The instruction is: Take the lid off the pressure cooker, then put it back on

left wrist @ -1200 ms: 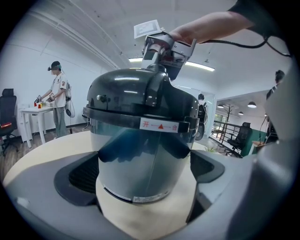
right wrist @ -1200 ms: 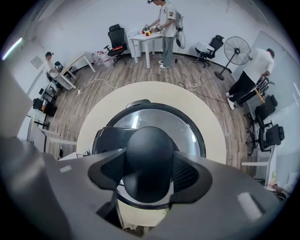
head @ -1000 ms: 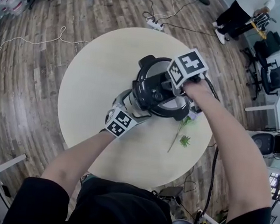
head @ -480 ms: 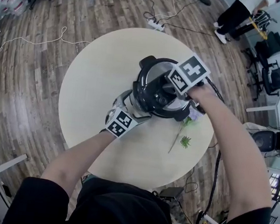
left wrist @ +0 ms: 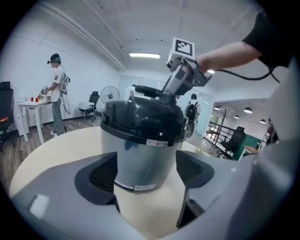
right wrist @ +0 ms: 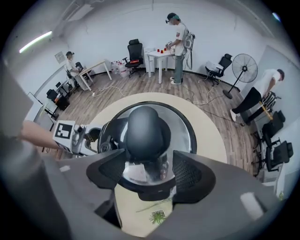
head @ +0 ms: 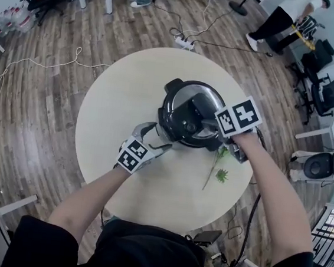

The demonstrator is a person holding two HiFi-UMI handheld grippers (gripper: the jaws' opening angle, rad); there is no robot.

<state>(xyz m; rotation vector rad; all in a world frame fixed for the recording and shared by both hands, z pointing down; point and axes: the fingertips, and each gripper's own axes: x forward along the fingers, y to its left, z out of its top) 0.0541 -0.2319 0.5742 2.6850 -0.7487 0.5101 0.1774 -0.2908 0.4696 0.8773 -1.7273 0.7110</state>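
1 pressure cooker [left wrist: 140,150], 1 lid [head: 183,117], 1 rnd table [head: 117,95], 1 green sprig [head: 219,174], 2 grippers [left wrist: 147,168] [right wrist: 150,172].

We see a round cream table [head: 116,113] on a wood-plank floor [head: 31,127], with a green plant sprig [head: 221,175] lying near its right edge. On the floor beyond it lie a white power strip [head: 185,42] and a loose white cable [head: 44,61]. One person [head: 283,16] bends over near black office chairs [head: 330,92]. Another [right wrist: 179,42] stands at a white desk [right wrist: 157,54], with a pedestal fan [right wrist: 244,63] nearby.

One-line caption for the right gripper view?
Right gripper, jaws apart, hovers over the near edge of the pressure cooker lid, black handle ahead, green sprig on the table below.
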